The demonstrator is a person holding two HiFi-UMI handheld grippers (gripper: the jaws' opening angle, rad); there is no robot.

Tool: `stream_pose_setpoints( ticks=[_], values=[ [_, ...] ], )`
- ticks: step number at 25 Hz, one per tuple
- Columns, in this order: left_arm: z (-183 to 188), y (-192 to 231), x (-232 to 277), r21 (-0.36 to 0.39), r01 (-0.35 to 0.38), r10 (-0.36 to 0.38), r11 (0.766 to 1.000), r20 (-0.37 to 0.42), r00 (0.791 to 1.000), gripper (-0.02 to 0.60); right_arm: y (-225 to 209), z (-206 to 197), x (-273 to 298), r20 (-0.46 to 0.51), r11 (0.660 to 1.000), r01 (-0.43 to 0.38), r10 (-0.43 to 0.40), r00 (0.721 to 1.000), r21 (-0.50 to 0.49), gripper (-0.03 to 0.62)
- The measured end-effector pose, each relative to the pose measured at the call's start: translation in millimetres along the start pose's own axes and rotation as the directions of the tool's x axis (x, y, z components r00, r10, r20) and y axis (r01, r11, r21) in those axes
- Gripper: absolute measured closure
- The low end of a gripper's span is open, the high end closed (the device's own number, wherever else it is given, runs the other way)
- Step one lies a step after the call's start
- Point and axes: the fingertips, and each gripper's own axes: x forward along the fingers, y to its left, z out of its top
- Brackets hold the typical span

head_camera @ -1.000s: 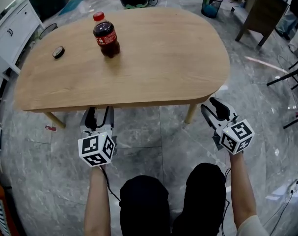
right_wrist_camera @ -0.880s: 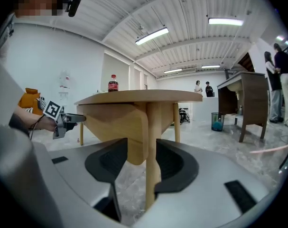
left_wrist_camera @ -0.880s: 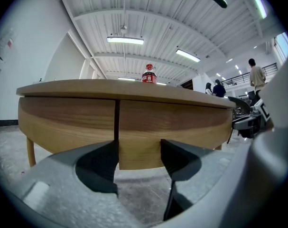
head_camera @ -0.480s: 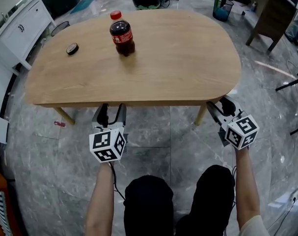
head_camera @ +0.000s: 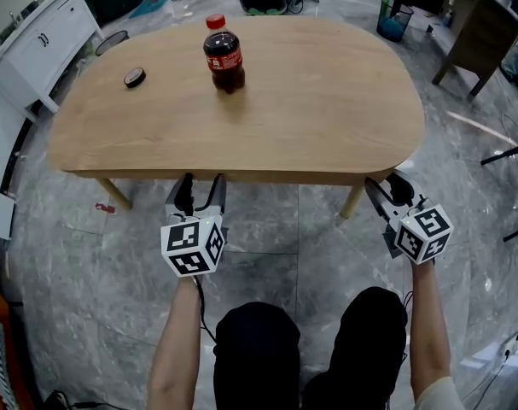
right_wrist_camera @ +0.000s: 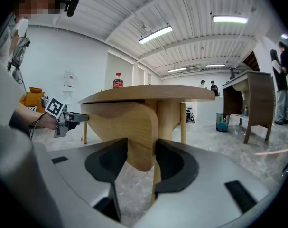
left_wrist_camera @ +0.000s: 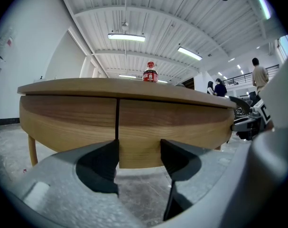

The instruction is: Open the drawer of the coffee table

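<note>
Currently, one oval wooden bench (head_camera: 327, 101), drawer front (left_wrist_camera: 177, 127) flush in the near apron, right of a vertical seam. Cola bottle (head_camera: 224, 54) upright on top; small black disc (head_camera: 134, 77) well to its left.

Left gripper (head_camera: 200, 186): jaws apart, empty, the drawer front's lower edge framed between them; contact seemingly none, though the view is poor.

Right gripper (head_camera: 387, 190): jaws apart, empty, at the apron's rounded right end, near a leg (head_camera: 353, 202).

Against half a second ago: both grippers keep the same station; the scene sits slightly further right in the head view.
</note>
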Motion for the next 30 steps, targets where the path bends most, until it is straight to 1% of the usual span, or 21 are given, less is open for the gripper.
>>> stream_pose_setpoints(
  ticks=[5, 9, 14, 19, 27, 30],
  values=[
    [-1, -1, -8, 0.003, -0.003, 0.003, 1.0, 0.007, 1.0, 0.314, 4, -2, -7, -0.001, 1.0, -0.01, 0.01, 1.0, -0.005, 0.399],
    [-3, -1, -11, 0.003, 0.002, -0.002, 1.0, 0.014, 1.0, 0.314, 6, -3, -9, 0.022, 1.0, -0.019, 0.019, 1.0, -0.004, 0.405],
    [-4, -2, -12, 0.019, 0.041, -0.041, 0.999, 0.022, 0.999, 0.314, 6, -3, -10, 0.027, 1.0, -0.031, 0.031, 0.999, -0.006, 0.404],
    [-1, -2, -9, 0.036, 0.079, -0.079, 0.996, 0.002, 0.997, 0.31, 7, -3, -8, 0.021, 1.0, -0.022, 0.022, 1.0, -0.019, 0.402],
    [-1, -2, -10, 0.03, 0.073, -0.072, 0.997, -0.011, 0.997, 0.31, 7, -3, -9, 0.011, 1.0, -0.005, 0.006, 1.0, -0.013, 0.404],
    [-2, -3, -14, 0.03, 0.071, -0.071, 0.997, -0.01, 0.997, 0.31, 10, -5, -13, 0.012, 1.0, -0.01, 0.011, 1.0, -0.016, 0.404]
  ],
)
